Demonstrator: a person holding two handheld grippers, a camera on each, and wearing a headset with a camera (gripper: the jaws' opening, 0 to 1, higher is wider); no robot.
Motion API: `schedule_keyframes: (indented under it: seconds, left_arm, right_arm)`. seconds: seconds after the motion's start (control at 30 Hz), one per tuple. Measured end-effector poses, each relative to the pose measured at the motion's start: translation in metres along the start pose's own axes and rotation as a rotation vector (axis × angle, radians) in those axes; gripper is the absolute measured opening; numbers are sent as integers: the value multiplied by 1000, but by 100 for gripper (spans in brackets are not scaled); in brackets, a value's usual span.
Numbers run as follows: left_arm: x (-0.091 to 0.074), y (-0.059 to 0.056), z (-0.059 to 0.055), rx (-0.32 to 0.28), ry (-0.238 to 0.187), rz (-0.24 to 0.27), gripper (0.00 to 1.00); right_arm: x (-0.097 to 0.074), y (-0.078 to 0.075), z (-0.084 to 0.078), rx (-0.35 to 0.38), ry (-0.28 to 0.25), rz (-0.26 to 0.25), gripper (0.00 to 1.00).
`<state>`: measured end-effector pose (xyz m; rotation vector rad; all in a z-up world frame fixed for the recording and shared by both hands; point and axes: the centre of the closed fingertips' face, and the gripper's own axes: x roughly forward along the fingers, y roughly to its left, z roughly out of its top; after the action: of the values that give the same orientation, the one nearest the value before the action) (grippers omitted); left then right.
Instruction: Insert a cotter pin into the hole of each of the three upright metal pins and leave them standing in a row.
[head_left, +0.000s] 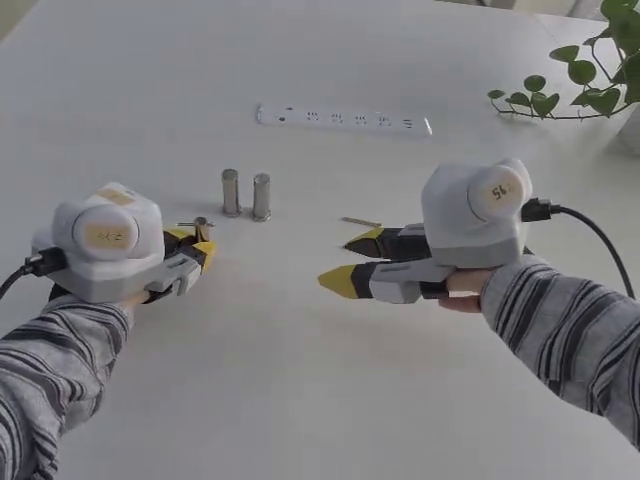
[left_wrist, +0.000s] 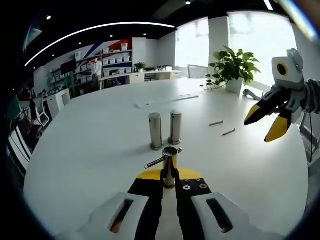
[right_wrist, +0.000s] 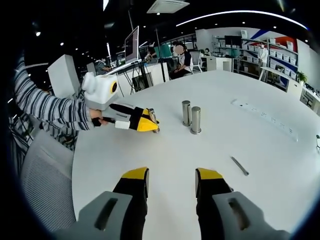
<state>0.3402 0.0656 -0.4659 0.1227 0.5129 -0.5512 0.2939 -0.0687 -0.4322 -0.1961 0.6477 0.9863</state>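
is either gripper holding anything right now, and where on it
The left gripper is shut on a metal pin, clamped by its lower half, with a cotter pin through its top. The right gripper is open, holding nothing.

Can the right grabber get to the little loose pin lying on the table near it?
Probably yes. The right gripper is open and empty. The loose cotter pin lies flat on the bare table just beyond its tips, with nothing between them.

Left tongs (head_left: 204, 249) pinched together; right tongs (head_left: 339, 261) spread apart, tips facing each other.
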Motion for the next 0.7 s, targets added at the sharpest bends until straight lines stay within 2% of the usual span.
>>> schedule_keyframes:
  seconds: [0.17, 0.27, 0.7]
  left_arm:
    - [4, 0, -3, 9, 9, -21, 5]
    - [4, -1, -4, -22, 4, -36, 5]
    - [6, -3, -5, 14, 2, -56, 6]
  right_arm:
    - [-3, -5, -1, 16, -8, -14, 34]
    - [-4, -5, -4, 22, -6, -16, 33]
    - [-1, -4, -8, 49, -6, -7, 31]
